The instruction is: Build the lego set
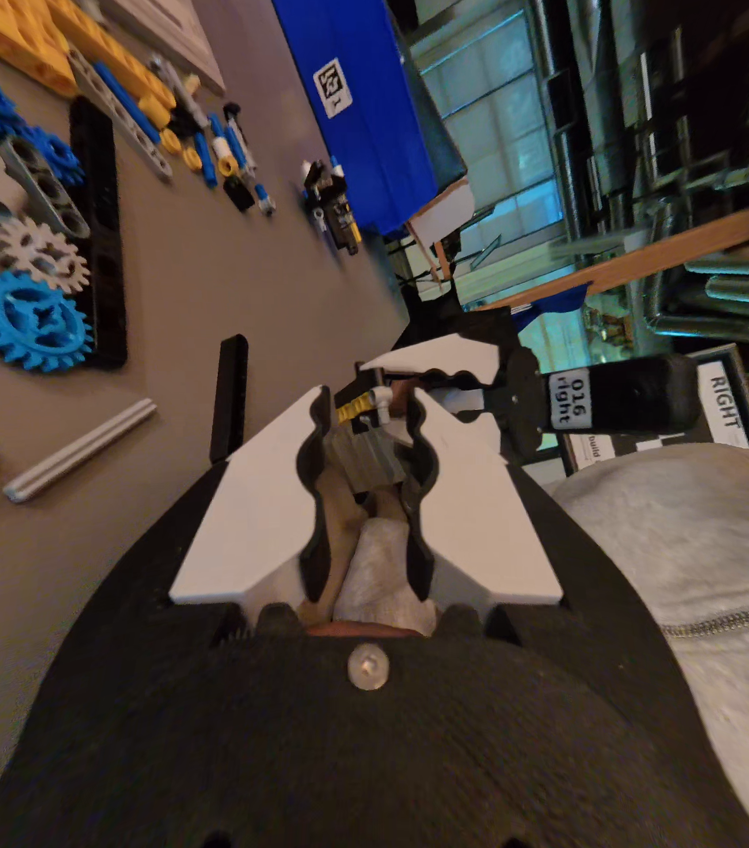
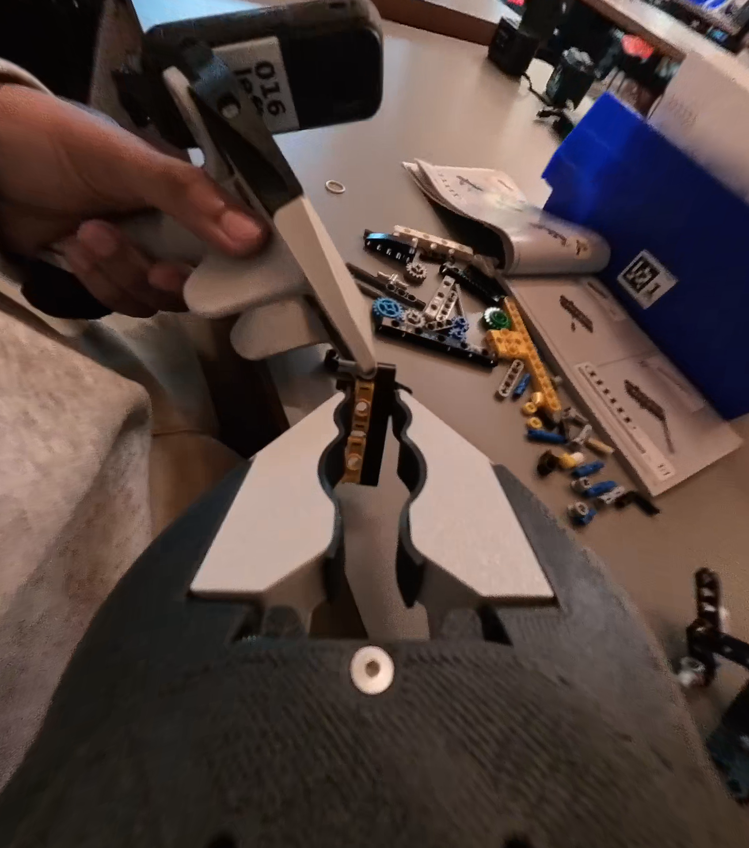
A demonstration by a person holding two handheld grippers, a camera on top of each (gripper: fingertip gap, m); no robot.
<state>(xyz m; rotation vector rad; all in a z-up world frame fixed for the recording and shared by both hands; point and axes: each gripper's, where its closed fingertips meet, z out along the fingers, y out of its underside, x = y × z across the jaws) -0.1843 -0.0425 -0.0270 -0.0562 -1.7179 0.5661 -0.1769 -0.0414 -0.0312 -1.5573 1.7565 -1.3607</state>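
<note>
Clearly the build is only partly done. From the left wrist view, the left gripper [image 1: 365,440] has its fingers clamped on a ridged grey piece [image 1: 365,459] at one end of a small yellow-and-black assembly [image 1: 358,404], held up off the counter [image 1: 225,284]. The right gripper [image 1: 413,383] meets that assembly from the far side. Beyond the assembly, toward the blue box [image 1: 363,114], lie loose parts: a light blue gear [image 1: 28,321], a grey gear [image 1: 44,257], a long black beam [image 1: 99,229], a grey axle [image 1: 78,449] and yellow beams [image 1: 65,41].

From the right wrist view, the right gripper [image 2: 370,426] has its fingers closed on the assembly [image 2: 365,431], a yellow beam against a black one. The left gripper's tip [image 2: 363,358] touches its top end, a hand [image 2: 101,206] working the handle. Past the assembly, beside the blue box [image 2: 684,275], sit an instruction booklet [image 2: 501,215], more gears and beams, and small blue pins [image 2: 593,477]. A black sub-build [image 2: 707,642] rests near the counter's edge. Judging by all those unused parts, most of the set is left to assemble.
</note>
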